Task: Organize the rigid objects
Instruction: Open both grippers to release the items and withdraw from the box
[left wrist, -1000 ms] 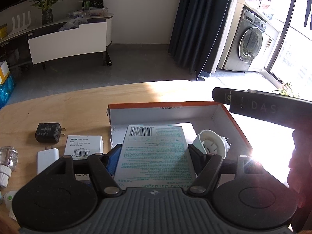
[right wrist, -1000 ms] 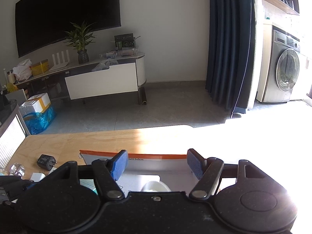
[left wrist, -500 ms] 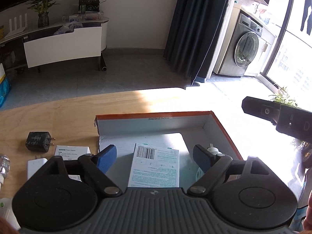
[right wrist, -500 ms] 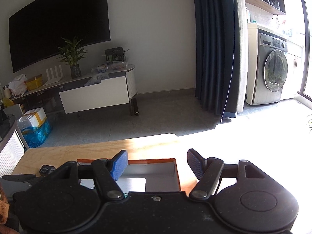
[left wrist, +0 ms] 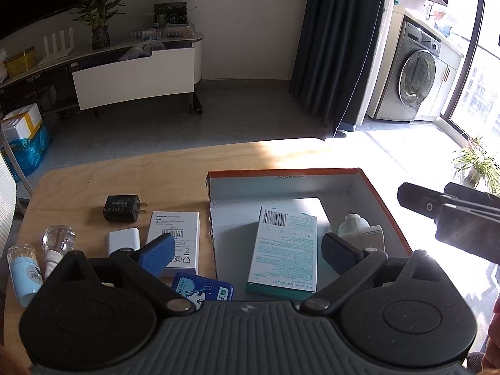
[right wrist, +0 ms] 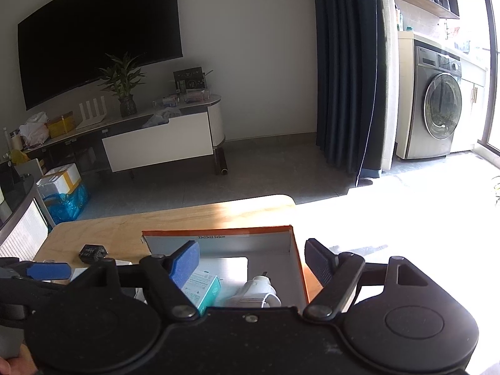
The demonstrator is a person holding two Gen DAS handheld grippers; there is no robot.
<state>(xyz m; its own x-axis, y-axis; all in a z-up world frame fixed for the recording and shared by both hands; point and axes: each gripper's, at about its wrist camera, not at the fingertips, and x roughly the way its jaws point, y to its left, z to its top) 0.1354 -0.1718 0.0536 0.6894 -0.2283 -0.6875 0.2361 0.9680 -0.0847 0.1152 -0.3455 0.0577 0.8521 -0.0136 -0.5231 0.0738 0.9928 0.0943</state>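
My left gripper [left wrist: 247, 251] hovers over the near-left edge of the orange-rimmed cardboard box [left wrist: 281, 173], its jaws opening wide with nothing gripped. A teal-and-white bandage box [left wrist: 282, 250] lies flat inside, below the pads and apart from them. A white plug adapter [left wrist: 353, 228] rests in the box's right corner. My right gripper [right wrist: 251, 257] hangs above the same box [right wrist: 218, 229], jaws opening and empty; the bandage box [right wrist: 203, 287] and plug [right wrist: 256, 290] show beneath it.
On the wooden table [left wrist: 125, 175], left of the box, lie a black charger [left wrist: 122, 207], a white adapter carton [left wrist: 175, 234], a white charger [left wrist: 123, 240], a clear bottle [left wrist: 57, 243], a pale blue bottle [left wrist: 23, 272] and a blue tin [left wrist: 203, 290].
The left gripper let go of the bandage box, which now lies in the cardboard box, then spread its jaws and drew back and up. The right gripper's jaws widened a little.
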